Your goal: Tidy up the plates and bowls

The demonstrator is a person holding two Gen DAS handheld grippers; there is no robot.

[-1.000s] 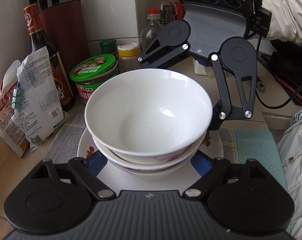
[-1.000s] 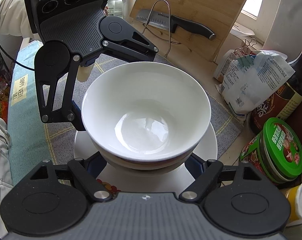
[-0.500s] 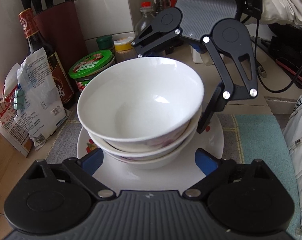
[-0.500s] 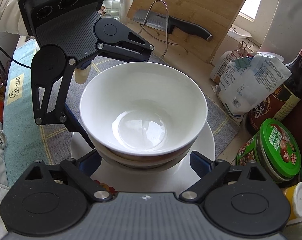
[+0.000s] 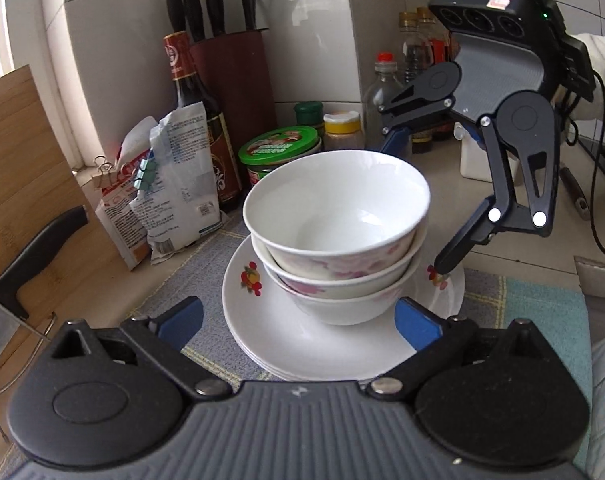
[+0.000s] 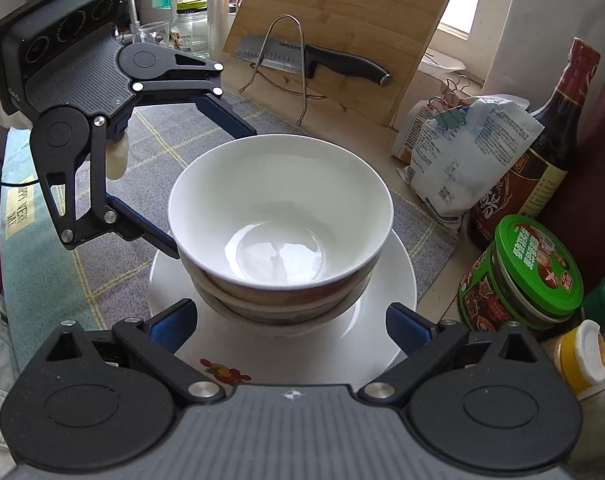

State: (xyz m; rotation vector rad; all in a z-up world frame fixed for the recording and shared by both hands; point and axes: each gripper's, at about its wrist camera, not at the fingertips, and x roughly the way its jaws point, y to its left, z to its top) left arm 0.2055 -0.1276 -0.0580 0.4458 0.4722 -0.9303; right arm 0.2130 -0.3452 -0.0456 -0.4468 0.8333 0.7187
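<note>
Three white bowls [image 5: 338, 220] with pink flowers sit nested on a stack of white plates [image 5: 302, 340] with a fruit motif, on a grey checked mat [image 6: 162, 148]. My left gripper [image 5: 300, 322] faces the stack from the near side. Its jaws are opening, and its blue pads [image 5: 182, 316] stand clear on either side of the lowest bowl. My right gripper [image 6: 290, 324] faces the bowls [image 6: 280, 216] from the opposite side. Its jaws are also opening wide around the stack without touching it. Each gripper shows in the other's view: left gripper [image 6: 200, 184], right gripper [image 5: 420, 202].
A soy sauce bottle [image 5: 190, 92], clipped bags [image 5: 174, 184], a knife block [image 5: 230, 76], a green-lidded jar [image 5: 278, 148] and small bottles crowd the wall side. A cutting board [image 6: 342, 20] with a knife [image 6: 322, 56] on a wire rack stands behind. A teal cloth [image 5: 542, 320] lies beside the mat.
Both grippers have opened wide and let go of the bowl stack. The left gripper has drawn back and turned, so more of the counter and the plates shows.
</note>
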